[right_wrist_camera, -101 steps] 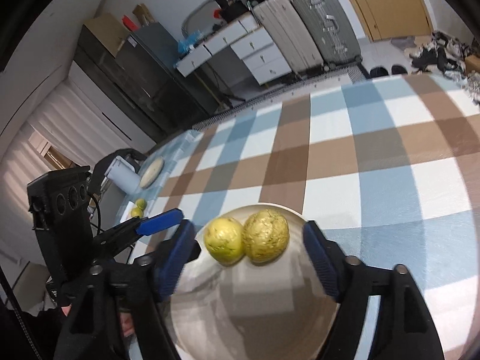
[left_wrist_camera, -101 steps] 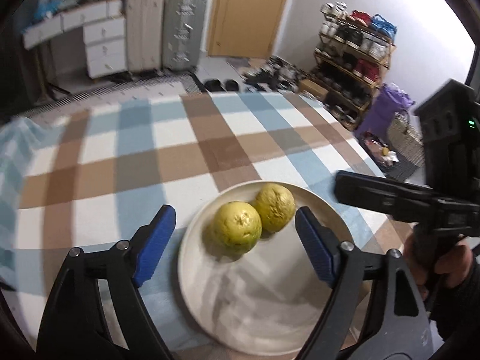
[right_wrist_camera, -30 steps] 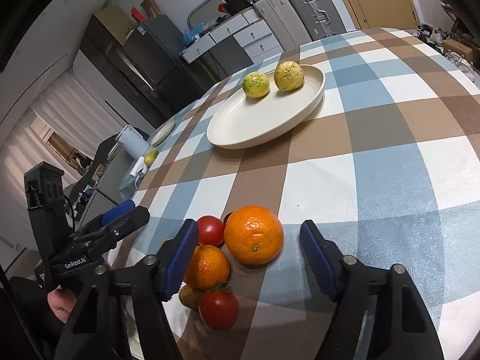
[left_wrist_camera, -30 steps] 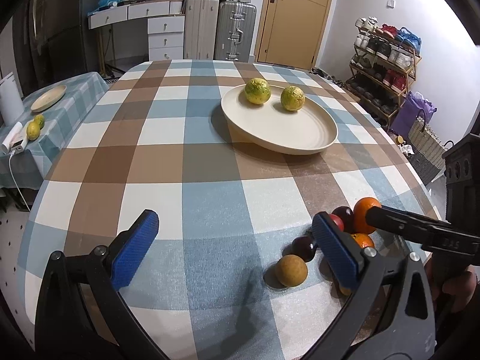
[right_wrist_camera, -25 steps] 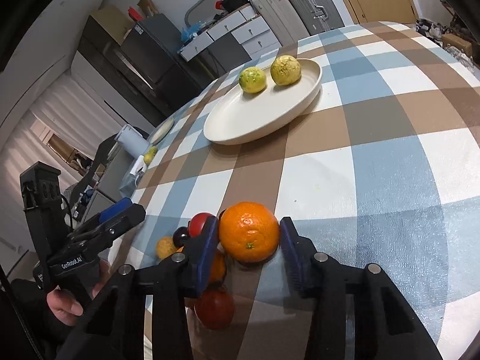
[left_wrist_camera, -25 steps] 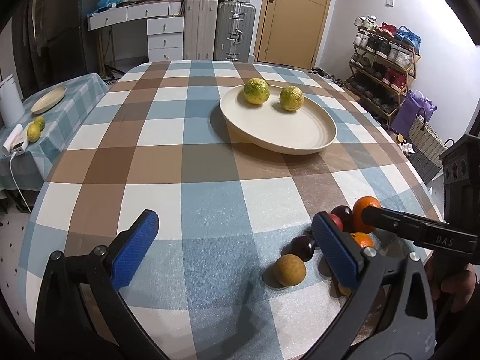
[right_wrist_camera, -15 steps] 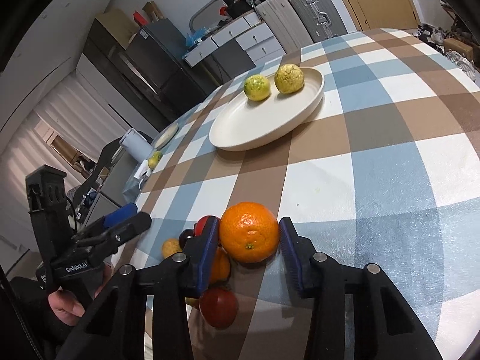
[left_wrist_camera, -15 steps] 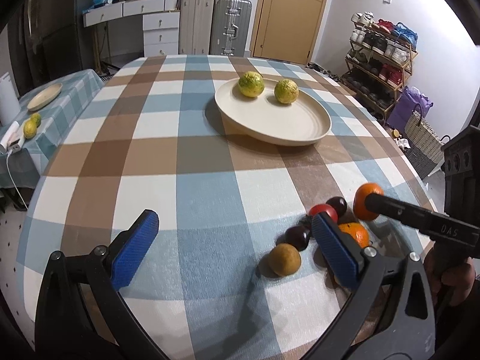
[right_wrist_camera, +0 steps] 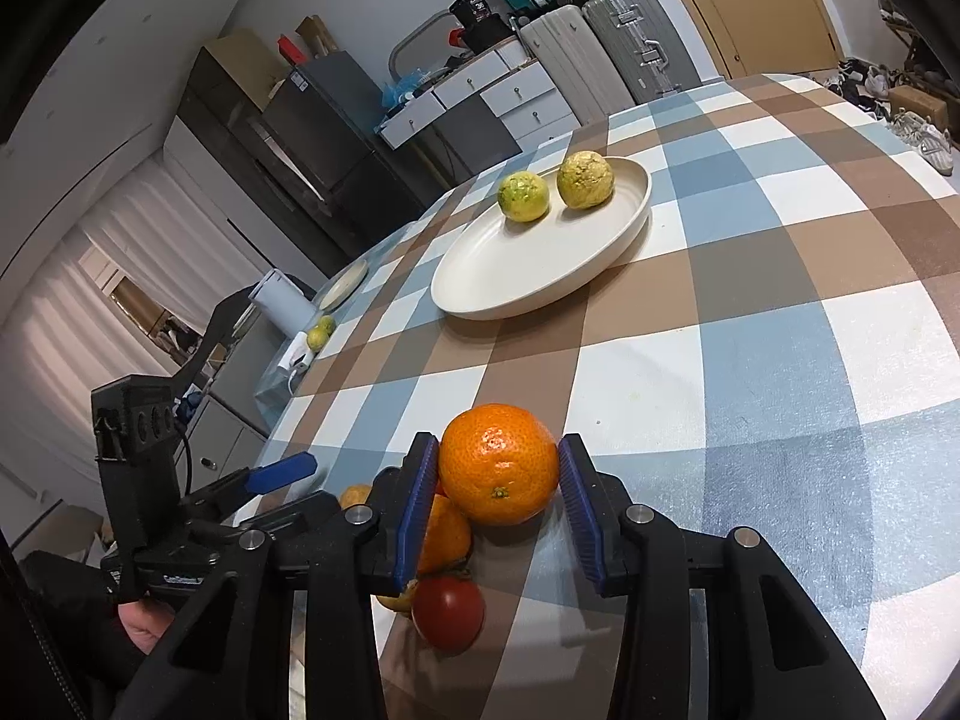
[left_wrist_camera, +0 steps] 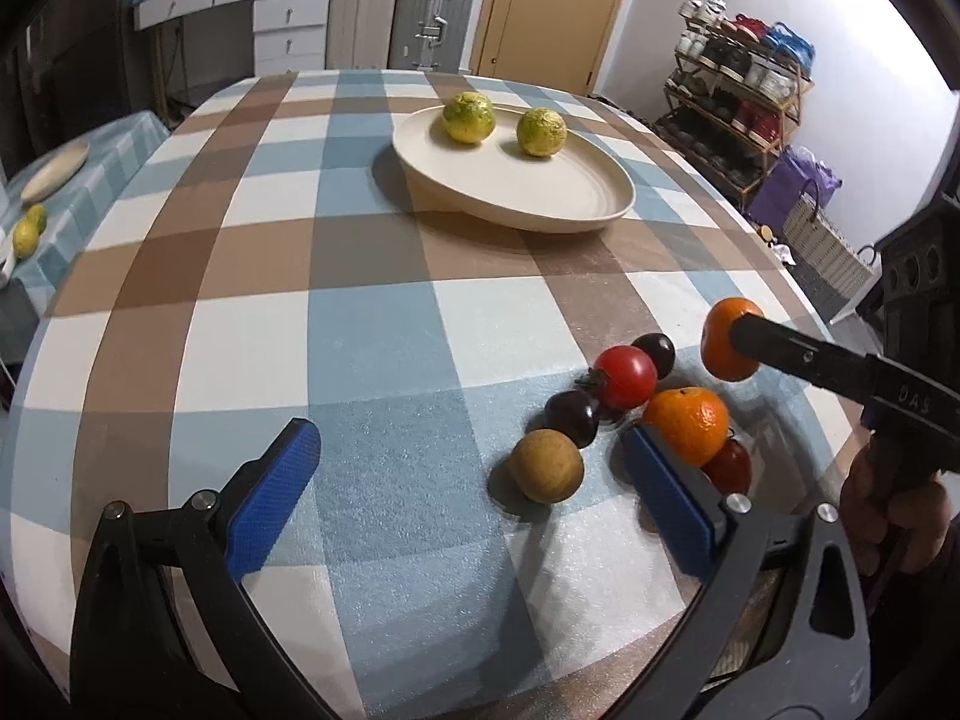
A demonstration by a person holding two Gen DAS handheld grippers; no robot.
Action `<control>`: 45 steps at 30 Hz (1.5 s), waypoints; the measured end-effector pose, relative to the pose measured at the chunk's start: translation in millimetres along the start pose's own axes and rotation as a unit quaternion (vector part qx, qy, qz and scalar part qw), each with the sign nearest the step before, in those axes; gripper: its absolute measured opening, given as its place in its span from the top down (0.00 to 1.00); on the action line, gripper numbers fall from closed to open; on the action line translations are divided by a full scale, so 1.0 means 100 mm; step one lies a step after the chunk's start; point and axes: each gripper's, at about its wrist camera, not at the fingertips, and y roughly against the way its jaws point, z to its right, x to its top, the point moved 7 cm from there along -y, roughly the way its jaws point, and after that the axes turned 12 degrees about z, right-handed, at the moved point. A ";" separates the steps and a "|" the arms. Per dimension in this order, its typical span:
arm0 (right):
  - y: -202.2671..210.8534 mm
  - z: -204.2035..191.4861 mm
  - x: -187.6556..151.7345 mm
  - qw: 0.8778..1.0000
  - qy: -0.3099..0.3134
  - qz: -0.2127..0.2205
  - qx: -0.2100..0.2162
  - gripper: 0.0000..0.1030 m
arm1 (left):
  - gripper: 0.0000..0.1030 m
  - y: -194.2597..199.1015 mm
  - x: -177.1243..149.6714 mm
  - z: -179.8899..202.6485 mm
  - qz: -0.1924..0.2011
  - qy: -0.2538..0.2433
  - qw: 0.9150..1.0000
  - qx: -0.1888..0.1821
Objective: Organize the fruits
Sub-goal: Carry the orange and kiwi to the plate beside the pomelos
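Note:
My right gripper [right_wrist_camera: 498, 483] is shut on an orange [right_wrist_camera: 498, 463] and holds it above the fruit pile; the orange also shows in the left wrist view [left_wrist_camera: 723, 339]. On the cloth lie a second orange [left_wrist_camera: 690, 425], a red tomato [left_wrist_camera: 625, 375], two dark plums [left_wrist_camera: 573, 417], a brown round fruit [left_wrist_camera: 546, 465] and another red fruit [left_wrist_camera: 729, 465]. A cream plate [left_wrist_camera: 540, 192] farther back holds two yellow-green fruits [left_wrist_camera: 468, 117]. My left gripper [left_wrist_camera: 468, 468] is open and empty, low over the near table edge beside the pile.
The round table [left_wrist_camera: 240, 300] has a checked blue, brown and white cloth. A side table [left_wrist_camera: 60, 180] at the left carries a small plate and two lemons. Suitcases [left_wrist_camera: 432, 24], drawers and a door stand behind; a shoe rack [left_wrist_camera: 738, 114] is at the right.
My right gripper closed on the orange and lifted it off the pile. My left gripper drifted a little closer to the pile and stayed open.

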 end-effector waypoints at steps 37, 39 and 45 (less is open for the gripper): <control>-0.26 -0.05 0.65 0.999 0.000 0.023 0.024 0.59 | 0.77 -0.18 0.90 -0.03 0.022 0.015 0.994 -0.102; -0.33 -0.05 0.75 0.999 0.005 0.024 0.026 0.59 | 0.77 -0.27 1.06 -0.05 0.029 0.014 0.994 -0.101; -0.59 -0.07 1.04 0.999 0.014 0.021 0.035 0.59 | 0.77 -0.65 1.60 -0.17 0.044 0.016 0.995 -0.093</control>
